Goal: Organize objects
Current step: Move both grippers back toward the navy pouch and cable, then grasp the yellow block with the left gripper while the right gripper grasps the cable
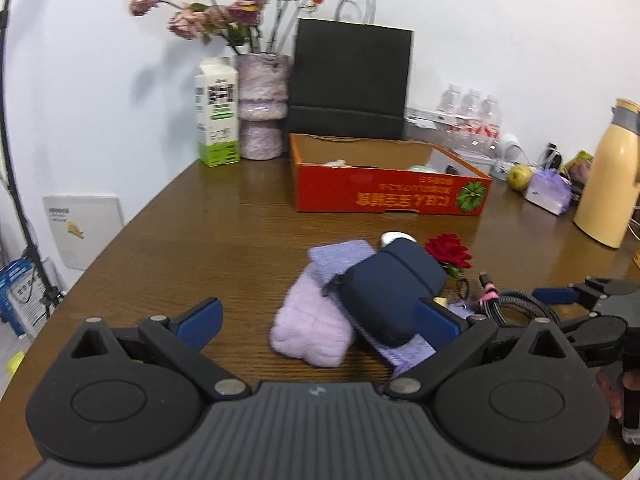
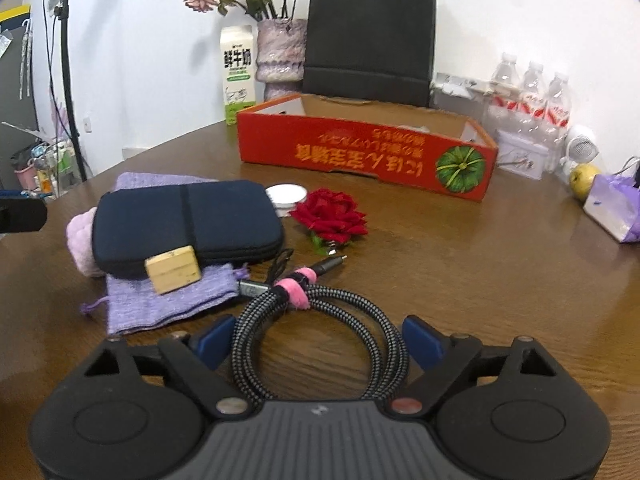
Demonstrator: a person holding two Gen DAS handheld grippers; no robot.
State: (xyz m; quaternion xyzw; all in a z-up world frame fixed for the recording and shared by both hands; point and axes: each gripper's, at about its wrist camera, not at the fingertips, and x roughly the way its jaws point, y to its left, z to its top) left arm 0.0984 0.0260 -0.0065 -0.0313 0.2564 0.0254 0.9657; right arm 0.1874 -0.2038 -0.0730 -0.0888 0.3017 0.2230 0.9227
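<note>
Right gripper (image 2: 318, 344) straddles the coiled cable (image 2: 320, 332), jaws wide, not yet pressing.
Closing could catch only 1 loop, so the coil may unwind on the tabletop (image 2: 460, 264); left gripper (image 1: 316, 320) is wide, empty.
</note>
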